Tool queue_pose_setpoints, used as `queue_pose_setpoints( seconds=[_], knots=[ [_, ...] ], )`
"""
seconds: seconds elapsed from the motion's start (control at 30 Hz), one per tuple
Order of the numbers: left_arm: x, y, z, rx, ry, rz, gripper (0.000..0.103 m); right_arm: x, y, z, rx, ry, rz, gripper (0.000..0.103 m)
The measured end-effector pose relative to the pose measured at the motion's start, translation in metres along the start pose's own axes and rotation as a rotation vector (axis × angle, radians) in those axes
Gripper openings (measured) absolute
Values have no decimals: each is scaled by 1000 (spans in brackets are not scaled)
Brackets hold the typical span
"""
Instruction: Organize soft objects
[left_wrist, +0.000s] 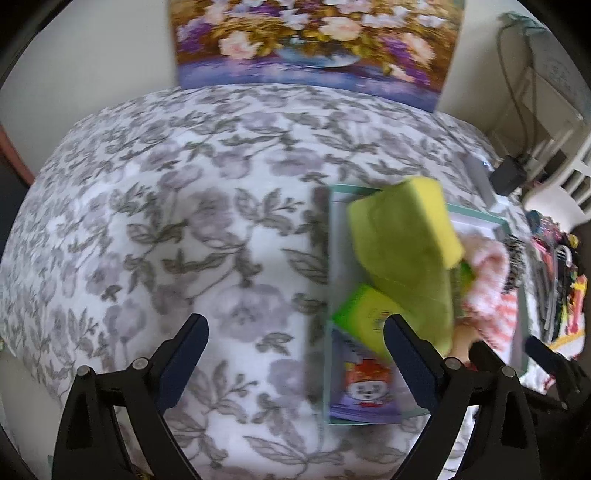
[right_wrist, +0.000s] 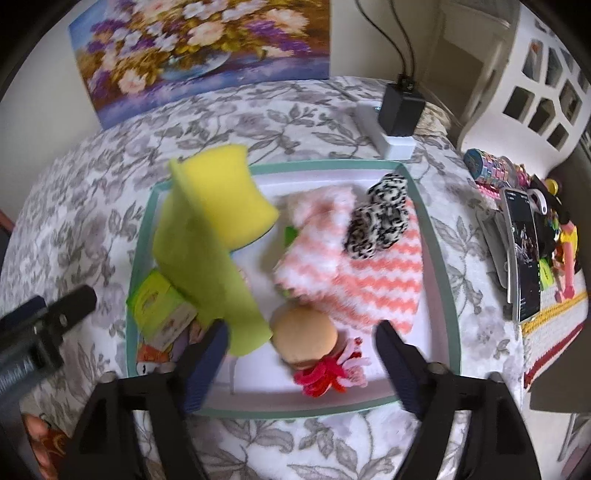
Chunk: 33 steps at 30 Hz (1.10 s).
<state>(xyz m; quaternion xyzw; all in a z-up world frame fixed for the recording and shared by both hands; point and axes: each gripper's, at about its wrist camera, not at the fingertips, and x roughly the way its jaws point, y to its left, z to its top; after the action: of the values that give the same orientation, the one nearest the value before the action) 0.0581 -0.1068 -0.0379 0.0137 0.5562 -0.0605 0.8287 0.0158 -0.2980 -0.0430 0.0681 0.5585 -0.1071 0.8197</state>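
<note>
I read this as the end of a drop: the sponge (right_wrist: 218, 206) and green cloth (right_wrist: 210, 280) are over the left part of the tray (right_wrist: 432, 236), blurred and tilted, and neither tong is gripping them. My right tong (right_wrist: 301, 350) stands spread wide over the tray's near edge, nothing pressed between its pads; its left finger (right_wrist: 207, 354) is just beside the cloth's lower end, and whether they touch I cannot tell. My left tong (left_wrist: 295, 354) is also released, jaws wide, over the bedspread (left_wrist: 147, 221) just left of the tray.

Inside the tray, right of the cloth, lies the striped towel (right_wrist: 369, 284), fluffy, in coral and white zigzags, with a knitted black-and-white roll (right_wrist: 380, 218) on it. At the tray's near side sits a round tan plush (right_wrist: 304, 332) with a red frilly scrunchie (right_wrist: 325, 373) touching it. At the tray's left edge there is a green carton (right_wrist: 159, 306) and, under it, a purple printed pack (left_wrist: 365, 384), both stiffer-looking than the rest.

The sponge is a thick yellow foam block; the cloth is thin, felt-like, limp. I judge the next move calls for checking that both settle inside the rim, then straightening the cloth flat, pinching it by an edge since it will fold easily.
</note>
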Motion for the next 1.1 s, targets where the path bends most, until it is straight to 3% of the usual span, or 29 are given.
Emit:
queue_pose_setpoints(
  seconds=[0.03, 0.2, 0.77, 1.1],
  knots=[
    [0, 4, -1, -6, -2, 12, 96, 0, 3, -2, -8, 0, -5, 103],
    [4, 23, -7, -27, 6, 90, 96, -8, 16, -10, -14, -10, -6, 103],
    [-20, 50, -33, -19, -27, 201, 96, -37, 37, -37, -14, -80, 10, 103],
    [-36, 53, -45, -2, -62, 175, 96, -48, 41, -44, -19, -104, 17, 103]
  ],
)
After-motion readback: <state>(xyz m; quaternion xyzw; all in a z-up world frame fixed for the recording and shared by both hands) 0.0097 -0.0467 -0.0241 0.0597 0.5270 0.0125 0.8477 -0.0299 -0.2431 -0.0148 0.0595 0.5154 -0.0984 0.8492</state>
